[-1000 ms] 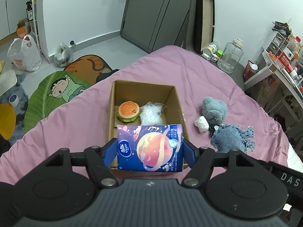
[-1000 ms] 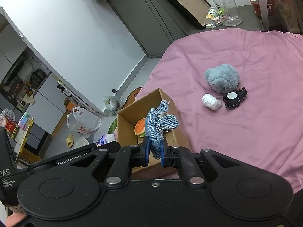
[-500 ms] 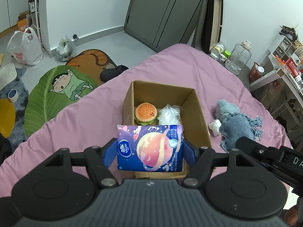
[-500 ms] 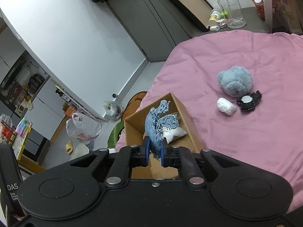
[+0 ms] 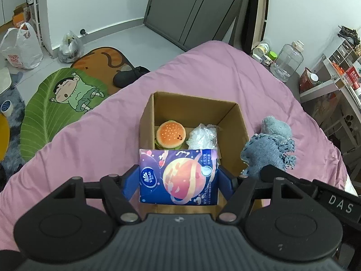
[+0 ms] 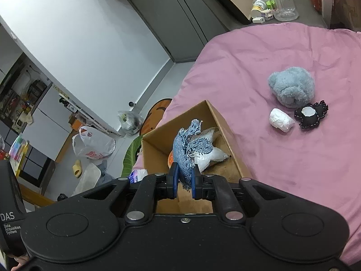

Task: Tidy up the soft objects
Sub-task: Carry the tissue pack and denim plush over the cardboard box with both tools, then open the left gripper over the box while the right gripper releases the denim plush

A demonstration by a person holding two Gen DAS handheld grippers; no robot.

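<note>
An open cardboard box (image 5: 147, 115) sits on the pink bed (image 5: 94, 131). Inside lie a plush hamburger (image 5: 170, 134) and a clear plastic-wrapped bundle (image 5: 203, 135). My left gripper (image 5: 178, 177) is shut on a blue tissue pack (image 5: 178, 176) held over the box's near end. My right gripper (image 6: 183, 180) is shut on a frayed denim piece (image 6: 188, 150), held above the box (image 6: 216, 115); the denim also shows in the left wrist view (image 5: 268, 153). A grey plush (image 6: 291, 87), a white roll (image 6: 281, 120) and a black pouch (image 6: 312, 115) lie on the bed right of the box.
Floor beyond the bed holds a green leaf rug (image 5: 56, 103), an orange rug (image 5: 101, 58), plastic bags (image 5: 20, 45) and a dark shoe (image 5: 129, 78). A clear water jug (image 5: 286, 61) and a cluttered shelf (image 5: 338, 83) stand at the right. Grey wardrobe doors (image 5: 191, 11) are behind.
Both grippers have moved in over the box with their loads. The denim piece now hangs over the box's right side, and the box sits more central under the tissue pack.
</note>
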